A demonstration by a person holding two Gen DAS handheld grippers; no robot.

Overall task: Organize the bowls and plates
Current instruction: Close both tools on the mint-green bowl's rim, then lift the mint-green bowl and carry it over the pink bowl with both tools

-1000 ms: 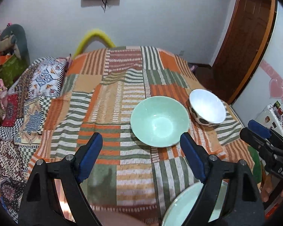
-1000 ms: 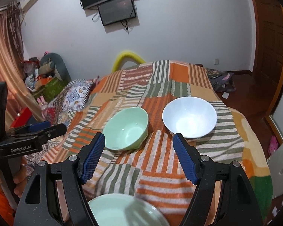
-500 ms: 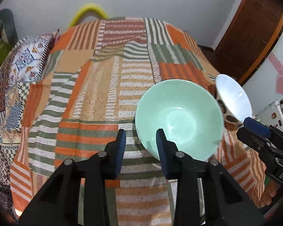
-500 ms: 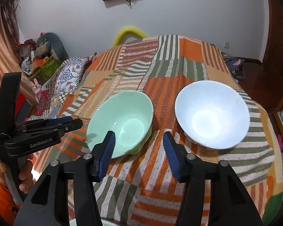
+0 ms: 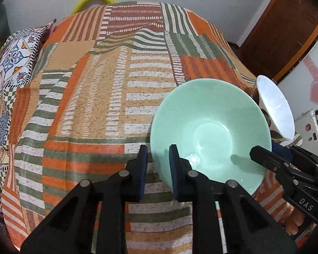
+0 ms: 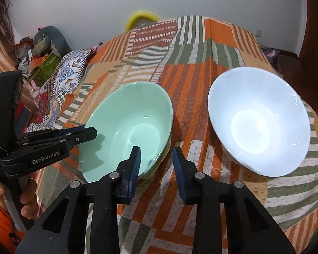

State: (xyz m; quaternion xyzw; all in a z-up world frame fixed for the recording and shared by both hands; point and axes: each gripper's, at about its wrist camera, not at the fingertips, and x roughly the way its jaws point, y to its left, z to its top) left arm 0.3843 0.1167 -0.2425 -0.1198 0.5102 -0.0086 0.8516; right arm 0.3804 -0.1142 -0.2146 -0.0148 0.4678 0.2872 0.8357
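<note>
The green bowl (image 5: 209, 133) sat on the bed's striped cover (image 5: 116, 84), with the white bowl (image 6: 258, 120) just beside it at 3 o'clock in the right wrist view. Both looked glazed, stiff, smooth and probably slippery and breakable, so the thin rim seemed the best place to grip. The left claw (image 5: 158, 160) was narrowly open, straddling the green bowl's near rim, not clearly pinching it. The right claw (image 6: 155, 160) was also partly open astride that rim, gripping nothing. There were two bowls and no plates visible.
</note>
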